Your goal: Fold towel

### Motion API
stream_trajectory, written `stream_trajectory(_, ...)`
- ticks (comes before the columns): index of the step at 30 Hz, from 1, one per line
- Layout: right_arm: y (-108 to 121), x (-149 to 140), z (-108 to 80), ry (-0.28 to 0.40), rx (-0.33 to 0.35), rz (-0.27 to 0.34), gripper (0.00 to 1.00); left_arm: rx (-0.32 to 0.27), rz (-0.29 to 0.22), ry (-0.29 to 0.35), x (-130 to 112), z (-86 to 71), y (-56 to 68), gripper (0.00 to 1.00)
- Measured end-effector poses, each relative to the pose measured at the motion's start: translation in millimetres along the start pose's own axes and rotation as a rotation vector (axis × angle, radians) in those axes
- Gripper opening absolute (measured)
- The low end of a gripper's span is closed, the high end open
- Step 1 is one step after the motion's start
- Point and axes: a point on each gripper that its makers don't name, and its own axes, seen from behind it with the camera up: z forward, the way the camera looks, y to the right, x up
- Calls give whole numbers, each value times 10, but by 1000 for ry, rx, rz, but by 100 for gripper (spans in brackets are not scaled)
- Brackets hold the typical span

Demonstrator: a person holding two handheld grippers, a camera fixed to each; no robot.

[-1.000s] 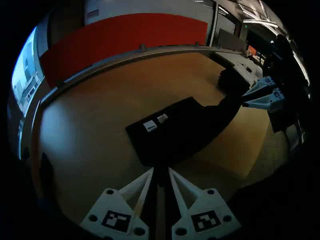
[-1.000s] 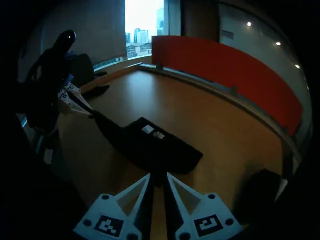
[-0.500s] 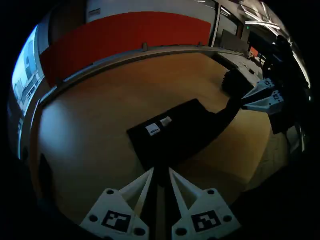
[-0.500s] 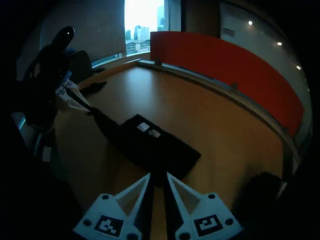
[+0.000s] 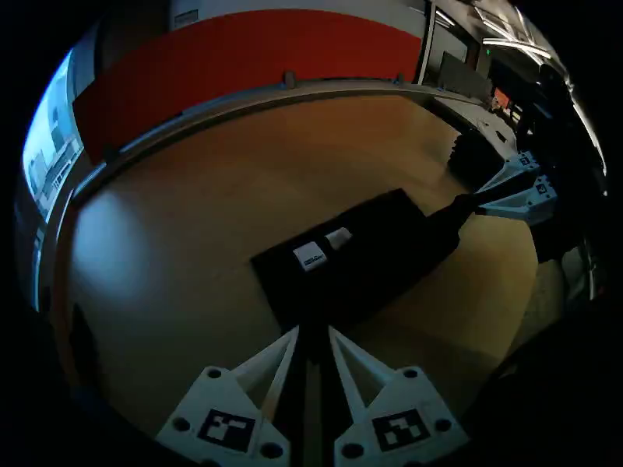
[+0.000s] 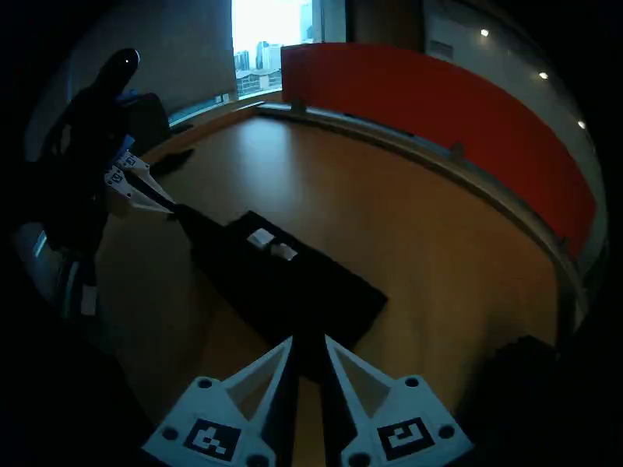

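A black towel (image 5: 366,253) with two white tags (image 5: 310,256) hangs stretched low over the wooden table (image 5: 195,218). My left gripper (image 5: 314,342) is shut on one corner of it at the bottom of the left gripper view. My right gripper (image 6: 309,349) is shut on the opposite corner in the right gripper view. In the left gripper view the right gripper (image 5: 475,204) pinches the towel's far end at the right. In the right gripper view the towel (image 6: 288,284) runs from my fingers to the left gripper (image 6: 173,208) at the left.
A red partition (image 5: 234,62) runs along the table's far edge, seen also as the red partition (image 6: 467,117) in the right gripper view. A dark bundle (image 5: 475,156) lies at the table's right end. A window (image 6: 269,39) is behind. A person's dark figure (image 6: 86,156) holds the grippers.
The towel has been drawn tighter and lower toward the table, its tags shifting slightly. Both grippers stay shut on their corners.
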Motion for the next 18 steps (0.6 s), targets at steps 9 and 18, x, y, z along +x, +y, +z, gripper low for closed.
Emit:
stream_trajectory(9,89,-48,165,-28,1,-5,14,4,7,-12,-17,179,-67,10)
stream_trajectory(18,202,-54,420,-51,-3,13,14,23,11,-11,56,406,-195,10)
